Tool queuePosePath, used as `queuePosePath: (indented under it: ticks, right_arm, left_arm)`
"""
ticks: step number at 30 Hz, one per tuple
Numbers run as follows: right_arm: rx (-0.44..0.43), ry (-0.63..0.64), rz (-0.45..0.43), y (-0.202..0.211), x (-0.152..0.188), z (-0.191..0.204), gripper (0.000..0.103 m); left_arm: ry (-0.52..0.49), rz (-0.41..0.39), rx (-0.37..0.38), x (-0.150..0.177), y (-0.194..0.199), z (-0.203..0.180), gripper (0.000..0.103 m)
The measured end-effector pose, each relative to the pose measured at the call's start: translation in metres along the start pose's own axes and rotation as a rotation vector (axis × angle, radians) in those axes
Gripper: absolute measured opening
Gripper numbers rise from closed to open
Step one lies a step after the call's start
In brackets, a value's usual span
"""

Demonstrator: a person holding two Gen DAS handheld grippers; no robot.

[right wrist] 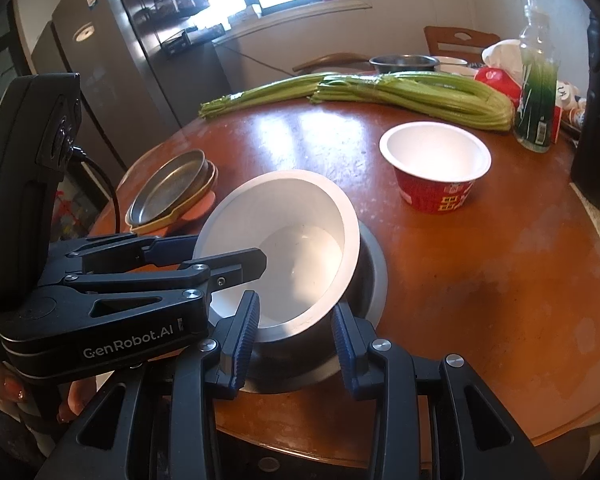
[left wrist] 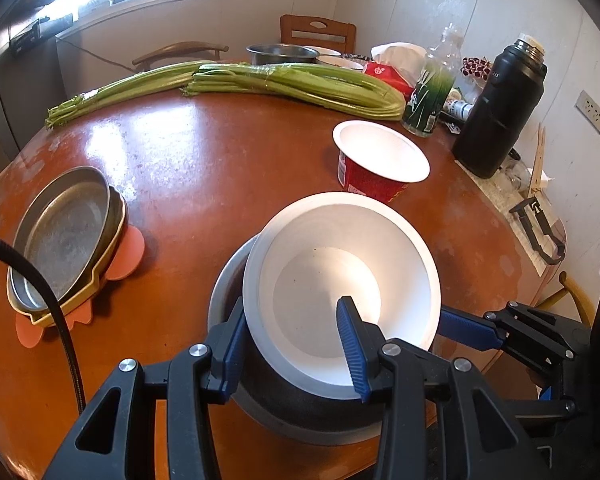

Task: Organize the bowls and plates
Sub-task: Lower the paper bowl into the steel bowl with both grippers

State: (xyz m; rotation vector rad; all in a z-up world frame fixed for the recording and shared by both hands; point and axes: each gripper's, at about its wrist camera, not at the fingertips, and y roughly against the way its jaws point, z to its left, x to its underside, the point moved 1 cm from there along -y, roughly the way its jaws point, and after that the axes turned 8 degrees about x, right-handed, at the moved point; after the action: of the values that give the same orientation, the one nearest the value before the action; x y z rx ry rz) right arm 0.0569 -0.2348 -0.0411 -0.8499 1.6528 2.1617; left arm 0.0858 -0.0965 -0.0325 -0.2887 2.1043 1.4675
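A white bowl [left wrist: 328,280] [right wrist: 300,216] rests tilted inside a grey metal bowl [left wrist: 300,420] [right wrist: 374,276] near the front edge of the round brown table [left wrist: 204,168]. My left gripper [left wrist: 294,348] is shut on the white bowl's near rim, one finger inside and one outside. My right gripper [right wrist: 296,332] is shut on the same bowl's rim from the other side. A red paper bowl [left wrist: 380,160] [right wrist: 436,168] with a white inside stands behind. At the left, metal plates [left wrist: 64,236] [right wrist: 168,184] are stacked on a yellow dish.
Celery bunches [left wrist: 292,84] lie across the far table. A black flask [left wrist: 500,112], a clear bottle [left wrist: 432,88], a tissue pack and a steel pot [left wrist: 280,54] crowd the far right. Orange mats [left wrist: 128,256] sit under the plate stack. A fridge [right wrist: 120,60] stands beyond.
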Motion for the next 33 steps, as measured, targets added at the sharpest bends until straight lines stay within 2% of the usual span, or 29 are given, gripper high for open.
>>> queuePosePath:
  ticks: [19,33]
  right_arm:
    - [-0.013,-0.008,0.023,-0.0061,-0.0001,-0.0004,0.039]
    - [-0.007,0.004,0.018,-0.0041,-0.0018,0.0001,0.039]
  left_arm:
    - [0.010,0.017,0.015,0.0038,-0.0065,0.0048,0.043]
    - [0.009,-0.001,-0.005,0.0034,-0.0021,0.0075,0.044]
